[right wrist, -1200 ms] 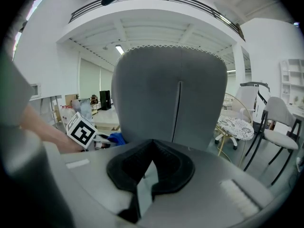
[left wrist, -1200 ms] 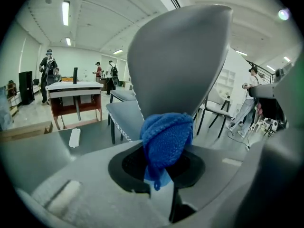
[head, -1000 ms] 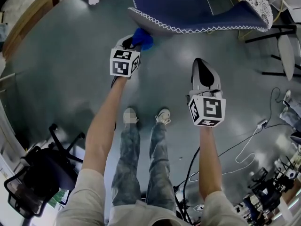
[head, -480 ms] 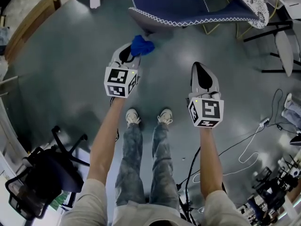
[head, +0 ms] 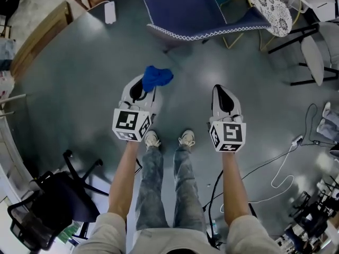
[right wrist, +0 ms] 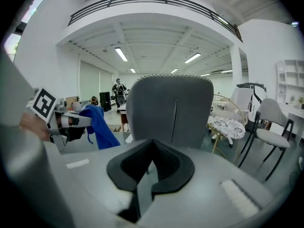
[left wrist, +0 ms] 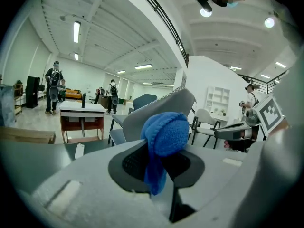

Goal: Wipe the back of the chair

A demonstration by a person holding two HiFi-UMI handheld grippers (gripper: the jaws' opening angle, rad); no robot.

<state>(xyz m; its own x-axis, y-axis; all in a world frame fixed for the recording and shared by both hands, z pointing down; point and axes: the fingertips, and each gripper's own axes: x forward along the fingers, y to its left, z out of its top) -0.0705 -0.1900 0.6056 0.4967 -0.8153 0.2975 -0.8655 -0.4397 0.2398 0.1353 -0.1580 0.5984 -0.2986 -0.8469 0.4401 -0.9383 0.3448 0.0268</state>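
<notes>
Seemingly poised for a stroke, the cloth (head: 157, 76) clamped in the left gripper (head: 144, 89) must be pressed to the chair (head: 201, 15) at twelve o'clock; the right gripper (head: 222, 88) is closed, empty.

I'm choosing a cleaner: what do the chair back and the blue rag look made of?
The chair back: probably matte upholstery fabric, given white stitched trim along its edge. The blue rag: knitted or terry cloth, by its ribbed texture and limp folds.

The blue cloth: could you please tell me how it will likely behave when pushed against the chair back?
Probably floppy: the cloth bunches above the jaws and a tail droops below. Likely light and soft, given its knit look.
</notes>
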